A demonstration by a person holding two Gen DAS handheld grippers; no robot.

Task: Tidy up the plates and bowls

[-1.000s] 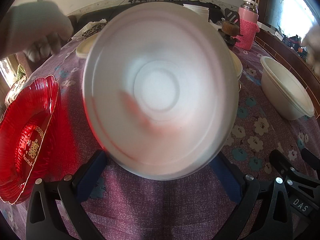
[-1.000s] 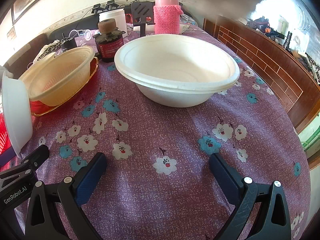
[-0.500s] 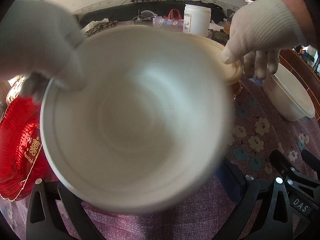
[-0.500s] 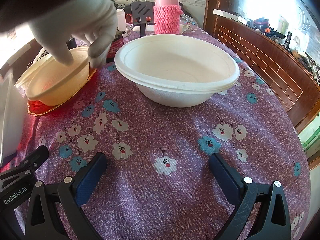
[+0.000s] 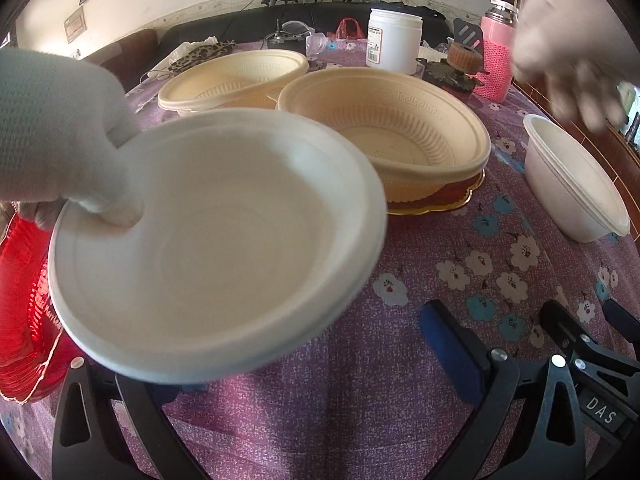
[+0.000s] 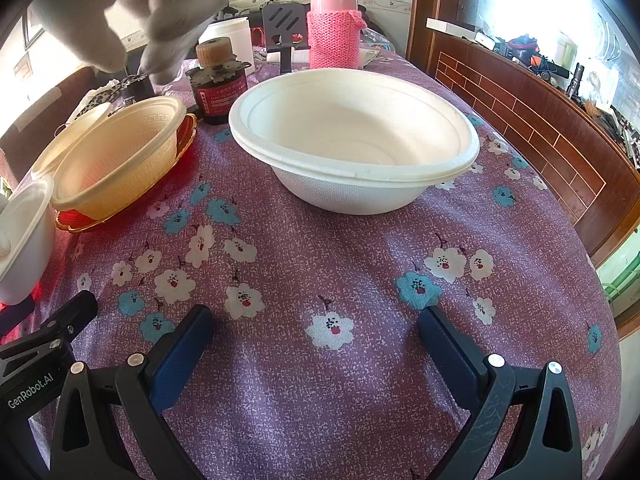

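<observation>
Now, left wrist view, counts: two cream ribbed bowls, one white bowl held in a gloved hand [image 5: 60, 136], one more white bowl [image 5: 572, 188] at right, two red plates.
Held white bowl [image 5: 216, 248]: tilted, thumb inside its rim, just ahead of and above the left claw [image 5: 280, 344], partly covering its left finger.
Near cream bowl [image 5: 384, 136]: sits on a gold-edged red plate [image 5: 452, 196]; second cream bowl [image 5: 236, 80] behind it.
Other red plate [image 5: 20, 304]: far left on the desk [image 5: 420, 264].
Left claw: fingers spread wide, holding nothing.
Writing: "DAS" on the neighbouring claw.
Second gloved hand [image 5: 568, 44]: blurred, upper right.
Right wrist view, counts: two nested white bowls [image 6: 352, 140], well ahead of the right claw [image 6: 316, 336].
Right claw: wide apart, empty.
Writing: "GenRobot.AI" at lower left.
Pink flask [image 6: 334, 16]: behind the bowls.
</observation>
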